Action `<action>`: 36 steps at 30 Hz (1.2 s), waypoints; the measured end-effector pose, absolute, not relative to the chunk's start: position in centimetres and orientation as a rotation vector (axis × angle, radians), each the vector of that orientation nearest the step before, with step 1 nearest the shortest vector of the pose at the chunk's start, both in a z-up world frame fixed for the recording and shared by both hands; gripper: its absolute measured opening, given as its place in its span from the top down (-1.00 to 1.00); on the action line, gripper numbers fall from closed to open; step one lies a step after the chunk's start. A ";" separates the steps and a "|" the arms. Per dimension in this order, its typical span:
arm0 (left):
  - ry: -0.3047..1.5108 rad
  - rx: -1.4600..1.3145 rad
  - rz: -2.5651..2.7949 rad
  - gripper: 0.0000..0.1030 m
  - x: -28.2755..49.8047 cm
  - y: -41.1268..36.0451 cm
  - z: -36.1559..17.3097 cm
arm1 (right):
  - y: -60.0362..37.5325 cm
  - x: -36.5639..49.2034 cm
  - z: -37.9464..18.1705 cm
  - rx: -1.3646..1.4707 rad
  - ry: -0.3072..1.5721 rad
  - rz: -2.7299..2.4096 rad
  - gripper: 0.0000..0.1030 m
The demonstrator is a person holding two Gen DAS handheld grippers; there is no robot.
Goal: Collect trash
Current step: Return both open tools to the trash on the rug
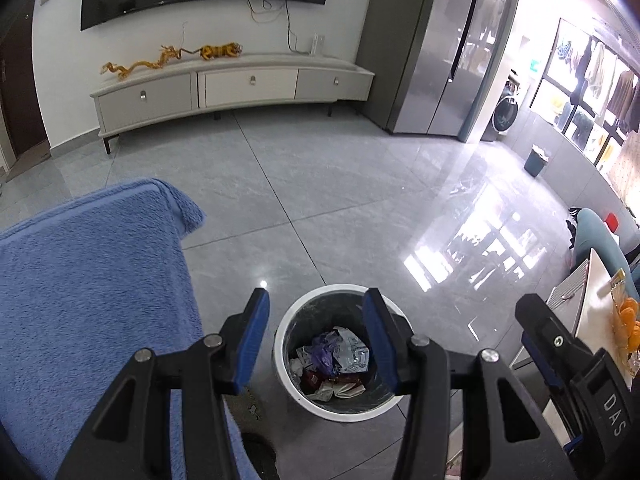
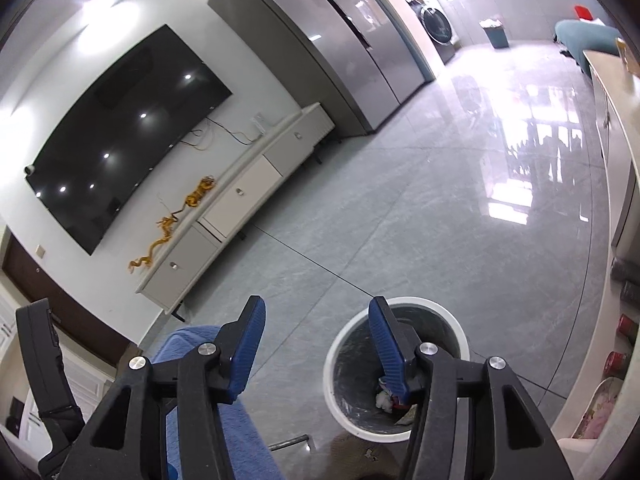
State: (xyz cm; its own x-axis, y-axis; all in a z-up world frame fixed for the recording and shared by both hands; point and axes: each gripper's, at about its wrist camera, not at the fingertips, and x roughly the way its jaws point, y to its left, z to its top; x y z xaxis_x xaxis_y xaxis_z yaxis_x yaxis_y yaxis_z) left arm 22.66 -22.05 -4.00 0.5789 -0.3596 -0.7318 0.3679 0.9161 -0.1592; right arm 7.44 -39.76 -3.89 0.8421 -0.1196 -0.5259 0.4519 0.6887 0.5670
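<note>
A round white-rimmed trash bin stands on the grey tiled floor and holds crumpled wrappers and paper. My left gripper is open and empty, hovering above the bin's mouth. The right gripper's body shows at the right edge of the left wrist view. My right gripper is open and empty, above and left of the same bin, with some trash visible inside.
A blue towel-covered surface lies left of the bin. A TV cabinet and wall TV stand at the back, a fridge to the right. A white table with oranges is at right. A second bin stands far off.
</note>
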 end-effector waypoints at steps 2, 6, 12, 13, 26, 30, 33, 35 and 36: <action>0.844 0.009 -0.427 0.09 21.9 -21.0 -3.1 | -38.9 7.1 -2.9 0.731 0.465 -0.317 -0.02; 0.829 -0.011 -0.413 0.09 20.7 -18.7 -1.1 | -37.0 6.2 -0.8 0.688 0.433 -0.281 -0.02; 0.765 -0.040 -0.360 0.09 18.0 -12.4 1.7 | -33.6 4.9 2.3 0.614 0.387 -0.202 -0.02; 0.756 -0.044 -0.348 0.09 17.6 -11.3 2.0 | -33.1 4.8 2.7 0.601 0.381 -0.188 -0.02; 0.657 -0.187 -0.024 -0.03 10.1 10.7 4.1 | -23.8 3.8 6.0 0.412 0.338 0.061 -0.10; 0.640 -0.224 0.075 -0.03 7.2 16.7 3.6 | -21.1 4.1 6.0 0.365 0.350 0.138 -0.10; 0.637 -0.226 0.119 -0.03 5.6 20.1 3.3 | -19.3 4.4 6.0 0.345 0.361 0.178 -0.10; 0.636 -0.222 0.137 -0.03 4.8 21.5 2.9 | -18.0 4.4 5.7 0.331 0.371 0.209 -0.10; 0.638 -0.225 0.144 -0.03 4.4 22.3 2.6 | -17.4 4.3 5.7 0.324 0.376 0.223 -0.10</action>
